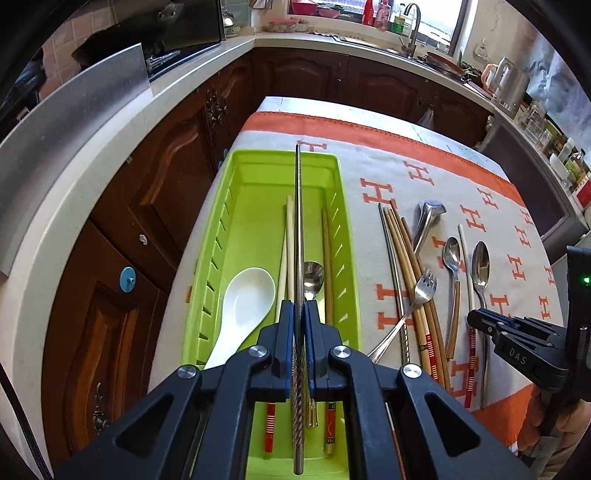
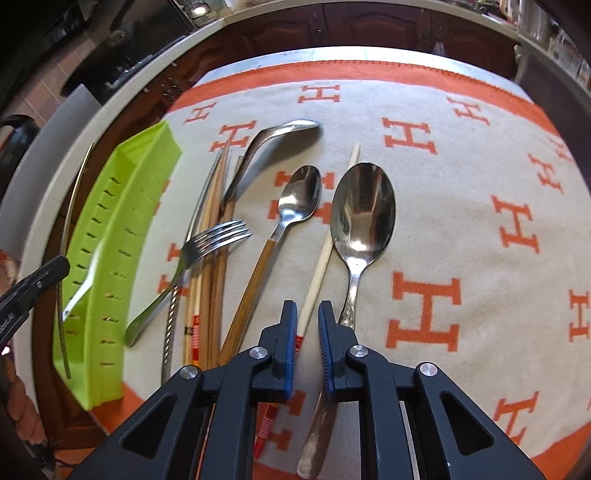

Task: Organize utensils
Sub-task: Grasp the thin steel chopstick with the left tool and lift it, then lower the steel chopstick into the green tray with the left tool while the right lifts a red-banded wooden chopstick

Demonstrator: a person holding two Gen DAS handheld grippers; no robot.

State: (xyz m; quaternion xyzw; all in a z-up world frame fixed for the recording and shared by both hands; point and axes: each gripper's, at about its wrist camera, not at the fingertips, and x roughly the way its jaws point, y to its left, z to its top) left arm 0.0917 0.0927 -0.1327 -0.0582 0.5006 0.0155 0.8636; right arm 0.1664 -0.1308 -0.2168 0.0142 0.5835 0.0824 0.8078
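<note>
Left gripper, tilted steeply down over the slotted green plastic tray, jaws clamped on a twisted steel chopstick. Right gripper, jaws narrowly apart, nothing clamped, straddles a cream chopstick at twelve o'clock.

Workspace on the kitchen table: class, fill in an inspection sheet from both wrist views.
Surface: patterned cloth covers the table.
Job's things: green tray holds a white spoon and chopsticks; fork, large spoon and small spoon lie on the cloth.
Clutter: nothing seen on the cloth.
Grippers: left claw shut on a metal chopstick; right claw open over a white chopstick.
Cables: nothing seen.
Surroundings: wooden cabinets, sink tap.
</note>
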